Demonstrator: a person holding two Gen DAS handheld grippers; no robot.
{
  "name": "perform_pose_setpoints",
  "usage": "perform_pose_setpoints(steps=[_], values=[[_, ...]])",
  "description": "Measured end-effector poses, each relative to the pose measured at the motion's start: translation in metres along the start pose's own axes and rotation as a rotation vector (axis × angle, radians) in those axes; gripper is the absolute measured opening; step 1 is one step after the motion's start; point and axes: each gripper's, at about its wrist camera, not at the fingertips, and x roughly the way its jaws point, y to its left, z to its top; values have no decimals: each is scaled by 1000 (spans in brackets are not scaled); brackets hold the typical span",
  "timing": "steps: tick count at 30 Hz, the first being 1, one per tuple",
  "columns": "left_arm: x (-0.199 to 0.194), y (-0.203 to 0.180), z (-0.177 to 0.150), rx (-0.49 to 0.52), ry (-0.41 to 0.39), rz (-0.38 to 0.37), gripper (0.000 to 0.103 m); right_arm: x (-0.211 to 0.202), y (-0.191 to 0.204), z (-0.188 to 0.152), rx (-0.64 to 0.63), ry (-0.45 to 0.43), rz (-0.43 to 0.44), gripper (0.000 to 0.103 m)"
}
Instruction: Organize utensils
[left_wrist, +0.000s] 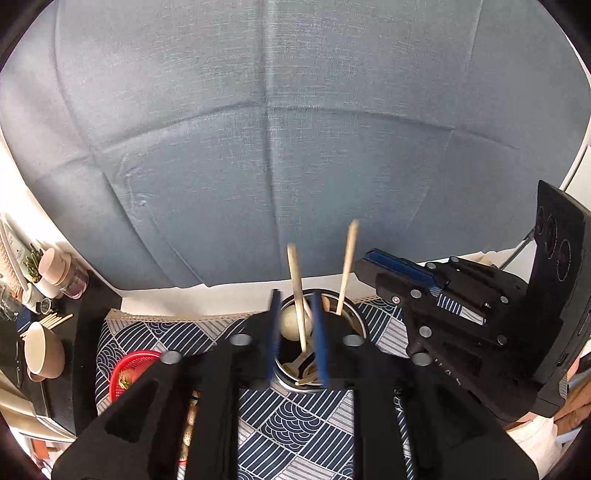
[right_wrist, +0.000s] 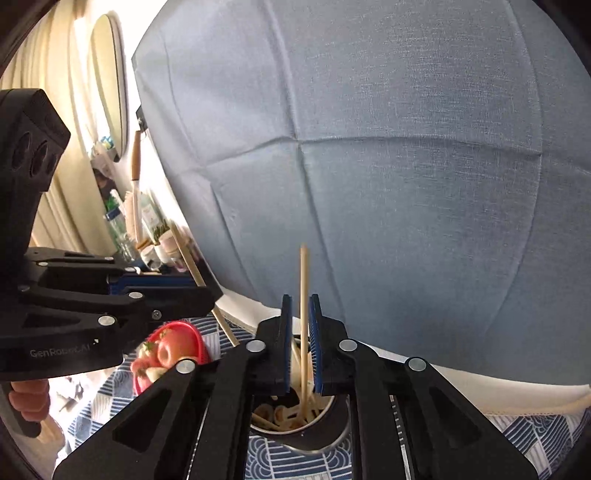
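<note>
Left hand-held gripper (left_wrist: 298, 339) parted around a loose chopstick (left_wrist: 297, 295), right hand-held gripper (right_wrist: 300, 343) slightly parted around another chopstick (right_wrist: 303, 317), both above metal holder (right_wrist: 334, 435); red basket (right_wrist: 173, 347) at nine o'clock.

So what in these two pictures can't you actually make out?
- Left wrist view: lower part of the metal cup, hidden behind the left tongs.
- Left wrist view: the chopstick between them, blurred.
- Right wrist view: contents of the red basket, partly hidden by the left tongs' body.
- Shelf clutter: too small.
</note>
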Motion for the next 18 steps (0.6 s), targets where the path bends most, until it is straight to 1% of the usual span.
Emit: perform_pose_setpoints(steps=[1, 2, 3, 5, 7, 8, 10, 12, 15, 17, 18], values=[[-1, 4, -2, -23, -3, -13, 50, -1, 2, -2, -15, 3, -22, 33], [-2, 9, -5, -47, -4, -20, 53, -2, 2, -4, -28, 2, -40, 55], [-3, 14, -7, -70, -2, -20, 54, -4, 3, -7, -42, -5, -57, 60], [-2, 24, -15, -104, 10, 0, 65, -8, 5, -11, -72, -3, -101, 73], [-1, 33, -24, -127, 19, 33, 67, -10, 8, -16, -95, 1, -129, 77], [-1, 35, -28, -139, 25, 42, 70, -12, 8, -18, -96, 8, -132, 81], [-1, 41, -38, -168, 37, 57, 76, -14, 8, -24, -92, 15, -140, 85], [-1, 43, -48, -185, 43, 74, 78, -16, 9, -30, -95, 31, -149, 85], [-2, 44, -64, -197, 50, 93, 85, -20, 12, -41, -108, 55, -170, 86], [-3, 41, -73, -201, 55, 103, 92, -24, 13, -48, -114, 71, -177, 87], [-3, 39, -79, -198, 54, 106, 92, -26, 13, -51, -114, 77, -178, 87]])
